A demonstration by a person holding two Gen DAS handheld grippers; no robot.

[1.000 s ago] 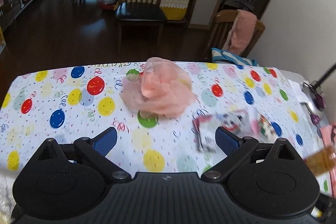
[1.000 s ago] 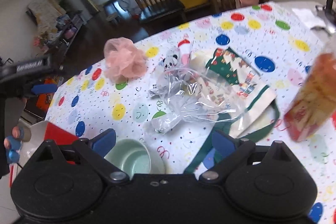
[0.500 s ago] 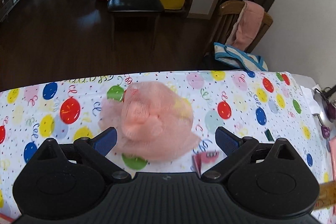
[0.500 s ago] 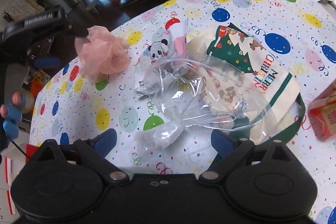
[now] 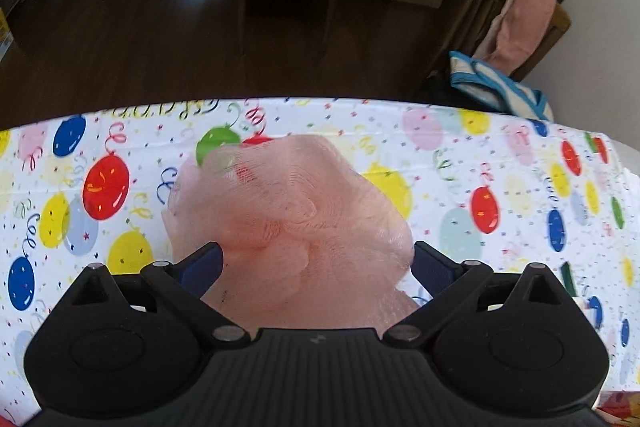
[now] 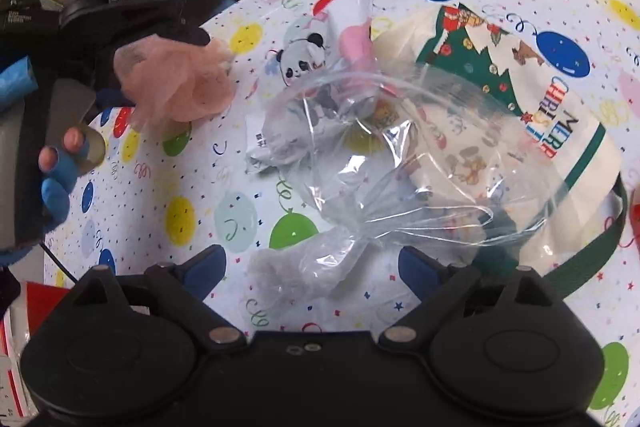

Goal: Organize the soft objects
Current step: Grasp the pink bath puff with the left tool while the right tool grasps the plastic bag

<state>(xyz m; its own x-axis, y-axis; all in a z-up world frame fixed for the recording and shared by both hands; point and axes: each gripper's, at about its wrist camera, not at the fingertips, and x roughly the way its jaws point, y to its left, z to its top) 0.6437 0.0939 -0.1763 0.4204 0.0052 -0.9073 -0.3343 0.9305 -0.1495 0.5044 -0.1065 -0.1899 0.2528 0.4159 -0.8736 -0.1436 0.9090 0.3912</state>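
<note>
Left gripper (image 5: 316, 263) is down over the pink mesh pouf (image 5: 292, 227), jaws spread wide with the pouf sitting between the two blue pads (image 5: 200, 267); the mesh bulges past both fingertips and fills the gap back to the gripper body. Fabric brushes the inner faces of both pads, but the mesh doesn't look squeezed, so I read it as open around the pouf, not clamped. Pouf rests on the balloon-print tablecloth (image 5: 500, 187), near the table's far edge in the left wrist view, partly covering a green and a red balloon. From the right wrist view the same pouf (image 6: 176, 83) is at the far left of the table with the left gripper (image 6: 132, 67) coming in over it from the left, and a person's hand (image 6: 60, 163) with blue fingertip covers is on its handle. Right gripper (image 6: 312, 267) is also wide, and its jaws have just been closing a little. The knotted, bunched end of a clear plastic bag (image 6: 400, 163) lies on the cloth between the pads, nearer the left one; no pad is touching it. The rest of the bag fans out ahead of the fingers, lying over a Christmas-print tote bag (image 6: 568, 115) with a green strap. A panda-print packet (image 6: 312, 67) lies just beyond the bag, its near end under the plastic, between pouf and tote. Pouf and plastic bag are well apart.
</note>
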